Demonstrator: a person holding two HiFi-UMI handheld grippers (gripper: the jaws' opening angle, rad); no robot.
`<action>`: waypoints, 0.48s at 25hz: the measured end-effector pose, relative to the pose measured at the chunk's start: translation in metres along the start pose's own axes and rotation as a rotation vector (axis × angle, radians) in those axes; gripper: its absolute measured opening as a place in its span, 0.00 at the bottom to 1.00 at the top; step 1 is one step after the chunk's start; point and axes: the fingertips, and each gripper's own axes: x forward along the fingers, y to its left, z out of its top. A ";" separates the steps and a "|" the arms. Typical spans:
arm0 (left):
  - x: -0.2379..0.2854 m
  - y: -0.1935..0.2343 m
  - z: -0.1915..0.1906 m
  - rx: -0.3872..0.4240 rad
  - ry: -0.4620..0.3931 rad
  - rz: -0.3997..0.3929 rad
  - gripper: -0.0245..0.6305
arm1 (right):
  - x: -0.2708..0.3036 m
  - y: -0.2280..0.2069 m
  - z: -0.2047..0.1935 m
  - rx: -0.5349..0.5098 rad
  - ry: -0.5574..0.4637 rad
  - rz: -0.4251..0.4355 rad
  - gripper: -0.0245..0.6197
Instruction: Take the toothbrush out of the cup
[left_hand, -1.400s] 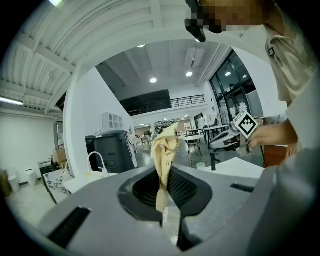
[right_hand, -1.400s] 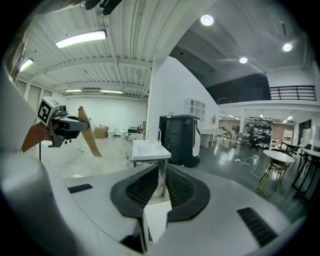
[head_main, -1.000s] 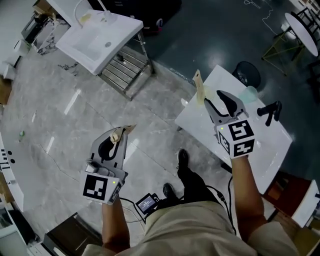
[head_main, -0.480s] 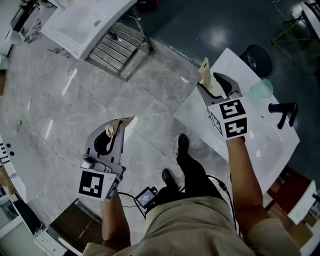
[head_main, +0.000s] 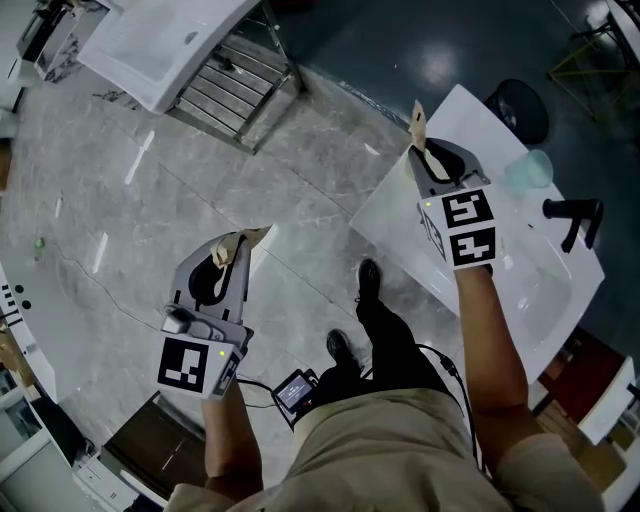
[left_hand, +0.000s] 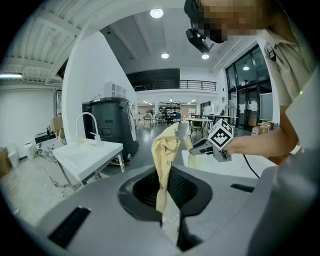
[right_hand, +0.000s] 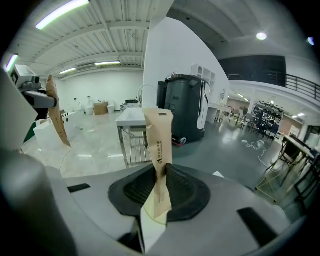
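Your left gripper (head_main: 244, 246) is hanging over the floor at seven o'clock, jaws pressed together on a crumpled paper strip (left_hand: 165, 150). Your right gripper (head_main: 421, 148) has just been closing its jaws and is pinching a printed paper sleeve (right_hand: 159, 131). The translucent green cup (head_main: 529, 170) is standing on the white washbasin (head_main: 400, 222), at three o'clock from the right tips; no toothbrush is showing in it. You are likely needing a free claw, so be shedding the sleeve, then coming down over the rim.
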 end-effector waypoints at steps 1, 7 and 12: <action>-0.001 0.000 0.000 0.001 0.000 0.002 0.08 | -0.002 0.000 0.000 0.000 -0.006 -0.006 0.13; -0.006 -0.003 0.015 0.007 -0.014 0.012 0.08 | -0.017 -0.009 0.012 -0.006 -0.038 -0.032 0.08; -0.018 0.004 0.015 0.016 -0.023 0.040 0.08 | -0.029 -0.010 0.027 -0.018 -0.095 -0.070 0.08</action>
